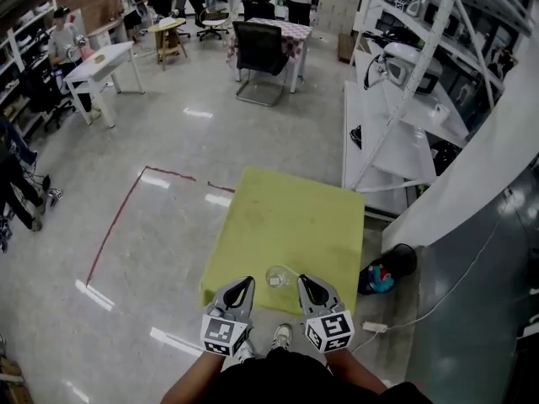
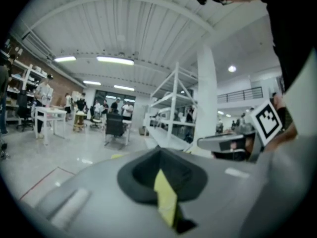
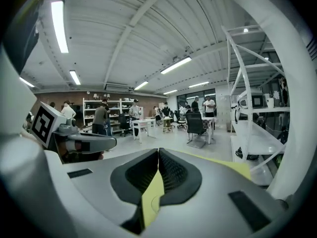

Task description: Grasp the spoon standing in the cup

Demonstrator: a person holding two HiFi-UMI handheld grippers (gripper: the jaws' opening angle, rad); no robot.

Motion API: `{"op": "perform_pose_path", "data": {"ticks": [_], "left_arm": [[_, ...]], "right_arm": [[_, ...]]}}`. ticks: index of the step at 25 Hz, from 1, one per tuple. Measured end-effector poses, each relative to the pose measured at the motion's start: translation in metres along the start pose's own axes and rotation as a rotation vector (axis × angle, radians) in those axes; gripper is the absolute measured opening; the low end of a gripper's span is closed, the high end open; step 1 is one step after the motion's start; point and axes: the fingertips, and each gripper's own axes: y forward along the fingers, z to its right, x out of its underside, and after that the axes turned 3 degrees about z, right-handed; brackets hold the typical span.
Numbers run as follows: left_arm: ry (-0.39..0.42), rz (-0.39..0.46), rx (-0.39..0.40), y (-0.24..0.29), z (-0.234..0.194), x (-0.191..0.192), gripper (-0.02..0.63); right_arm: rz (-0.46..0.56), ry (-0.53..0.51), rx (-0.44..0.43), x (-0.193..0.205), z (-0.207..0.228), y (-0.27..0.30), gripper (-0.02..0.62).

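Two grippers are hanging over the near edge of the yellow table (image 1: 286,217), with the cup between them.

Far left, a red tape line (image 1: 118,225) is running across the grey floor, well apart from the table.

Next, the left gripper (image 1: 244,284) is hovering just left of the cup, with its marker cube (image 1: 226,335) facing the head camera. Its own view is showing the jaws closed, tips meeting and nothing between them. Only a sliver of yellow tabletop is showing through the gap below the tips.

In the middle, the clear cup (image 1: 277,277) is standing on the table near the front edge, just beside both sets of tips. I'm not seeing contact with either one. I'm not making out the spoon in the head view, since the cup is too small and washed out, and neither gripper view is showing it.

The right gripper (image 1: 305,284) is hovering just right of the cup, with its ribbed pads pressing together on nothing.

Far right, a white shelving rack (image 1: 396,133) is standing beside the table, and a dark bag (image 1: 396,263) is lying on the floor near the table's right corner.
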Motion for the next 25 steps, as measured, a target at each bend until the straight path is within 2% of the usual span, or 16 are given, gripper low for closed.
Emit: {"op": "perform_pose_path", "data": {"ticks": [7, 11, 18, 25], "left_arm": [[0.045, 0.084, 0.004, 0.015, 0.001, -0.043, 0.005], [0.061, 0.107, 0.003, 0.017, -0.001, -0.055, 0.005], [0.077, 0.122, 0.026, 0.021, 0.006, -0.061, 0.005], [0.086, 0.138, 0.014, 0.023, 0.002, -0.067, 0.005]], "right_arm": [[0.141, -0.052, 0.031, -0.053, 0.018, -0.007, 0.011], [0.193, -0.065, 0.023, -0.074, 0.017, -0.005, 0.011], [0.229, -0.073, 0.012, -0.088, 0.016, 0.000, 0.011], [0.240, -0.080, 0.008, -0.090, 0.015, 0.004, 0.011]]}}
